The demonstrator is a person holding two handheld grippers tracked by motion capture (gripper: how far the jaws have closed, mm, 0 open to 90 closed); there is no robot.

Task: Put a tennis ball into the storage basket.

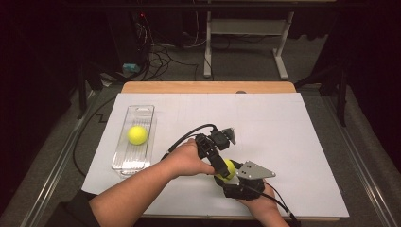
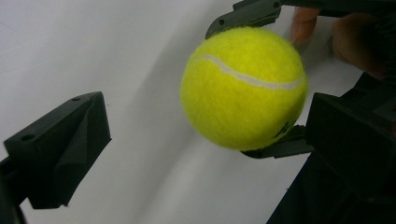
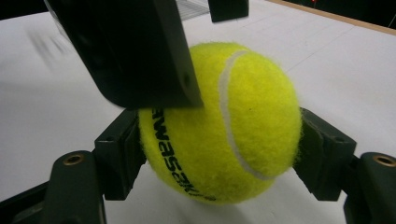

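R claw pinches tennis ball over worktop; L claw spread beside it. Risk – handover slip: if R lets go before L clamps, ball rolls off.

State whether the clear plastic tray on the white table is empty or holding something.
Holding something: a yellow tennis ball lies inside the clear plastic tray, near its middle, in the high view.

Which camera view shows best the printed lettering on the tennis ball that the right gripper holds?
The right gripper view: the held tennis ball sits close, with black lettering along its lower left. The left gripper view catches a little print at its lower right edge. In the high view it is too small.
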